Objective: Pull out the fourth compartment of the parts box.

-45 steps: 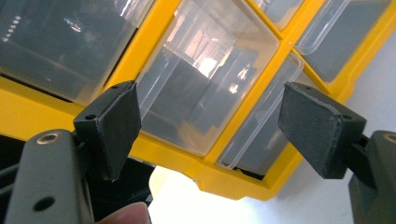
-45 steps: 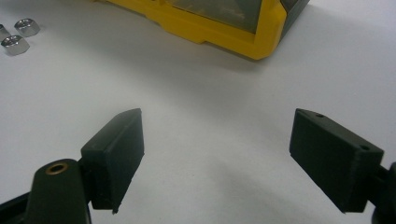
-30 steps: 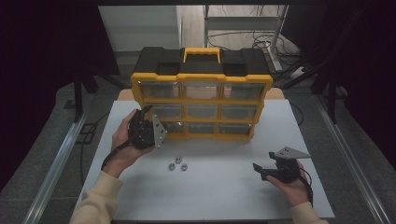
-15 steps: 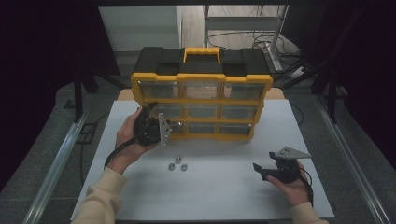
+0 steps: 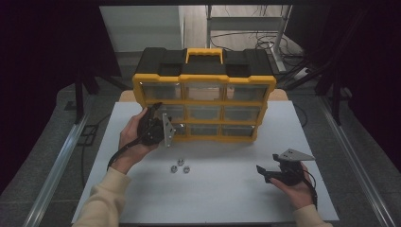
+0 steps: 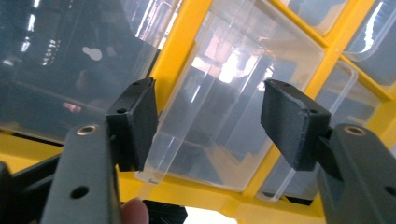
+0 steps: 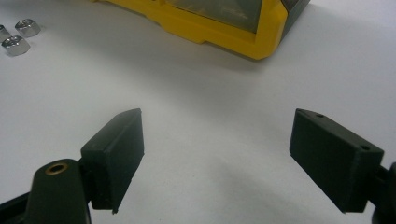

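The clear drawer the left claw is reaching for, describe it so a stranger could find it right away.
Start at the yellow organizer standing at the back of the white table. Its front holds a grid of clear drawers. The one meant sits in the left column below the top row, directly ahead of the left claw, whose open pads flank it.

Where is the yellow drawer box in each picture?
High view: yellow drawer box stands upright, centre, upper half.
Left gripper view: its clear drawers and yellow frame, close up.
Right gripper view: its bottom corner, top edge.
Shared landmark: metal nuts, high and right gripper views.
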`<state>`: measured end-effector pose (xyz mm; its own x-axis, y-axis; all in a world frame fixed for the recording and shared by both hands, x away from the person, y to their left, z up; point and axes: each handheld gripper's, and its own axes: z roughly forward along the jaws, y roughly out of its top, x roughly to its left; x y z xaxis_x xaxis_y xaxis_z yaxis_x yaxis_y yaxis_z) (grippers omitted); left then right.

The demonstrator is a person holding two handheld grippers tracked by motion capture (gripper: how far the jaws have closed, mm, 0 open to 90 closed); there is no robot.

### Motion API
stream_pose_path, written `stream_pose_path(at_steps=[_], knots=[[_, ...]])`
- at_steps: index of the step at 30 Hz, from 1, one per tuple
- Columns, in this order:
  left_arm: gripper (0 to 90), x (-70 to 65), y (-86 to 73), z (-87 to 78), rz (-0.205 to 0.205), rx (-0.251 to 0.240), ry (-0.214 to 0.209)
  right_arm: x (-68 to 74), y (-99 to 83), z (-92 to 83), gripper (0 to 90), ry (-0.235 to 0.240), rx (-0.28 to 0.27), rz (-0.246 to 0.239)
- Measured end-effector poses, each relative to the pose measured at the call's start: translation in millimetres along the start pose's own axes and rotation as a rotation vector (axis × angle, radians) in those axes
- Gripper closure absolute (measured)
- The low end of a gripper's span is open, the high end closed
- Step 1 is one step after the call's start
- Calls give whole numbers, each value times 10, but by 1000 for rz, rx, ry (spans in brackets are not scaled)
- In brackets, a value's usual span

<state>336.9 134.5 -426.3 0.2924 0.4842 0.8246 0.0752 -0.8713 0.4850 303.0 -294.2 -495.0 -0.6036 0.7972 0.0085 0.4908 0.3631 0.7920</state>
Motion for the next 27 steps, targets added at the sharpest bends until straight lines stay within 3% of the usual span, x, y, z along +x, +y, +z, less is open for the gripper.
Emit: stream_pose_path(at_steps=[3,15,27], knots=[[402,-31,12,20,29,5,30,-3,0,-3,182,0,-2,1],[498,-62,14,32,54,10,62,-6,-2,-6,182,1,-1,4],[632,-70,-7,25,34,-3,117,-12,-3,-24,182,-3,-4,7]])
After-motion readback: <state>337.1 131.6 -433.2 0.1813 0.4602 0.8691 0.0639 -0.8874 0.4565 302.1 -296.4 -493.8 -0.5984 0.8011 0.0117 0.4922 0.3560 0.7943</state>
